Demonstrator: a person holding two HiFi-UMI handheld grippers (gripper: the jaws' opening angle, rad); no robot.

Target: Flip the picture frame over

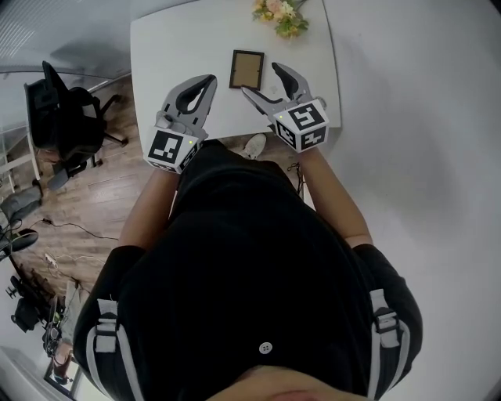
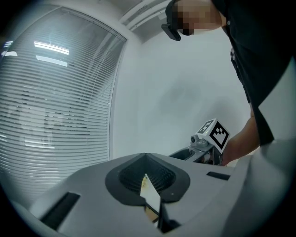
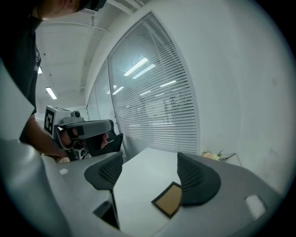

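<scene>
The picture frame (image 1: 246, 69) lies flat on the white counter (image 1: 164, 47), in the upper middle of the head view, with its dark border and tan inner panel facing up. The right claw (image 1: 258, 77) hangs over its lower right corner with the two jaws spread wide and nothing held between them. One tip sits past the frame's right edge and the other at its near edge. From where I stand I cannot tell whether either tip touches it. In the right gripper view the frame shows low in the gap between the pads, its right part hidden behind the right-hand pad. The left claw (image 1: 211, 80) is at the frame's left, apart from it, above the near part of the counter. Its jaws are pressed together on nothing, and its own view shows only a thin sliver of light between the ribbed pads. The marker cube (image 1: 301, 125) on the right claw carries black-and-white square patterns, with no letters I can read. A small bunch of pale flowers (image 1: 282, 16) rests at the counter's far edge, beyond the frame and a little to its right. A black office chair (image 1: 66, 117) stands on the wooden floor (image 1: 117, 196) at the left of the frame, and slatted blinds (image 3: 152, 92) fill the background of the right gripper view.
</scene>
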